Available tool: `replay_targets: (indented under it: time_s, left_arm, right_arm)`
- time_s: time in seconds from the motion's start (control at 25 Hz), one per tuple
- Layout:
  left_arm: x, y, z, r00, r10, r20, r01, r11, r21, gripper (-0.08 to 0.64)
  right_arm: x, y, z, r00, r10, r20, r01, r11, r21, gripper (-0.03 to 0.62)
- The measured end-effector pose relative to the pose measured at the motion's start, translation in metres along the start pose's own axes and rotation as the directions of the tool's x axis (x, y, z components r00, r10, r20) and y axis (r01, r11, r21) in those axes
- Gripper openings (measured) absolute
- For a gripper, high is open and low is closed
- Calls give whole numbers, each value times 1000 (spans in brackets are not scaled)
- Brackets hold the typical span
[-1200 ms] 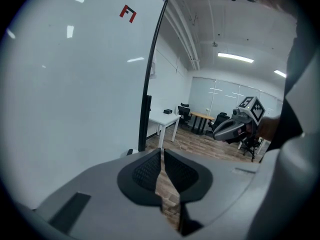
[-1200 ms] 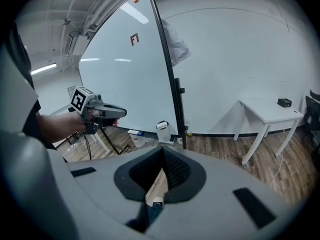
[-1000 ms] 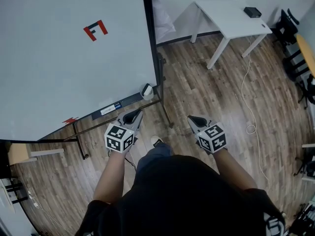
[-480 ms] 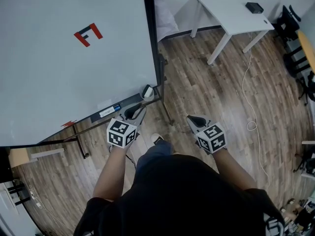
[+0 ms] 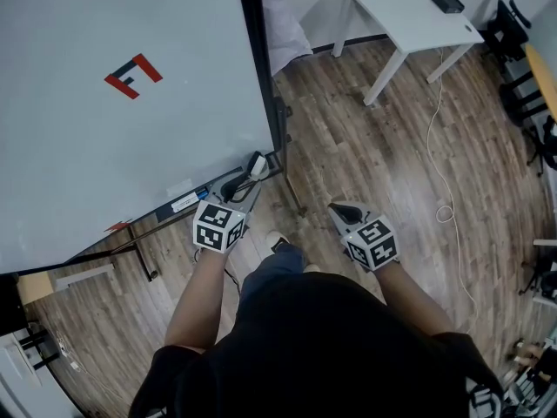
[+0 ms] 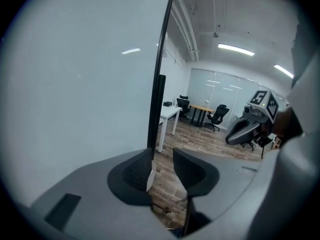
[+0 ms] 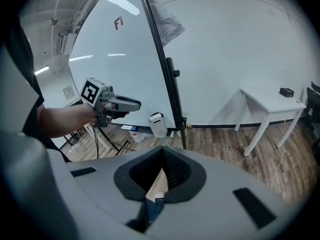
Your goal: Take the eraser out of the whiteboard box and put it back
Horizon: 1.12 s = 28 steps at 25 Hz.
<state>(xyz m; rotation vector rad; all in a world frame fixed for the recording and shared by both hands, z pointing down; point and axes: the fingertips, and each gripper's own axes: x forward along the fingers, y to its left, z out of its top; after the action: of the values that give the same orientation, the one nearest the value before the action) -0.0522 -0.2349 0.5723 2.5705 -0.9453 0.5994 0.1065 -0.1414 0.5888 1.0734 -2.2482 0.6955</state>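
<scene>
Nearest: the person's dark top (image 5: pixel 322 347) fills the bottom of the head view, with both forearms reaching forward. One shoe (image 5: pixel 277 247) shows between them on the wooden floor (image 5: pixel 365 146).

Right gripper (image 5: pixel 342 212): held low over bare floor, well apart from the board. In its own view the jaws meet at the tips with nothing gripped. Only the shoe and a trouser leg show through the slit below them.

Left gripper (image 5: pixel 244 185): further forward, at the right end of the whiteboard's tray (image 5: pixel 187 200). Its own view shows the jaws apart and opening. Only floor shows in the gap, and the whiteboard's dark edge stands just behind the left jaw.

Whiteboard box (image 7: pixel 157 125): a small white holder at the tray's right end, beside the stand's upright post. A darker band at its top looks like the eraser (image 7: pixel 156 117) sitting in it, but it is too small to be sure. From the right gripper view the left gripper's tip is just beside the box, up and to its left, not touching.

Whiteboard (image 5: pixel 130 146): large and pale, with one red mark (image 5: pixel 132 75) on it.

Beyond: a white table (image 5: pixel 409 20) against the wall with a small black item (image 5: pixel 447 3) on it. A pale cable (image 5: pixel 439 146) trails across the floor. Office chairs (image 5: pixel 513 50) stand at the far right.
</scene>
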Motion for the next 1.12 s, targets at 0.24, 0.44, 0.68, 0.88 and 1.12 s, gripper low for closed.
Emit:
replay_targets:
  time_s: [0.24,0.44,0.68,0.88,1.12]
  left_arm:
    - [20,14,-13,999,12,-48,-12,1000,3,158]
    - [33,25,-21,996,25,-81,-25,1000,8,169]
    - [53,34,-34,992,34,-123,-34,999,2,186]
    - [64,40,-40,991,38,-130,-39,999,-8,196]
    - [74,46,-42,992,40,-122,-42,999,-16,198]
  right_arm:
    - [7,-6,-7,1000,-3,-19,4,1000,20,-5]
    - [8,-10,-10,1000,-10,-27,11,999,33,-5]
    - [12,-13,-19,999,-15,-44,17,999,51,-5]
    - [17,-10,-23,998,-12,-57,15,998,54,-5]
    - [21,-10,-23,998,-14,-59,18,998,60,-5]
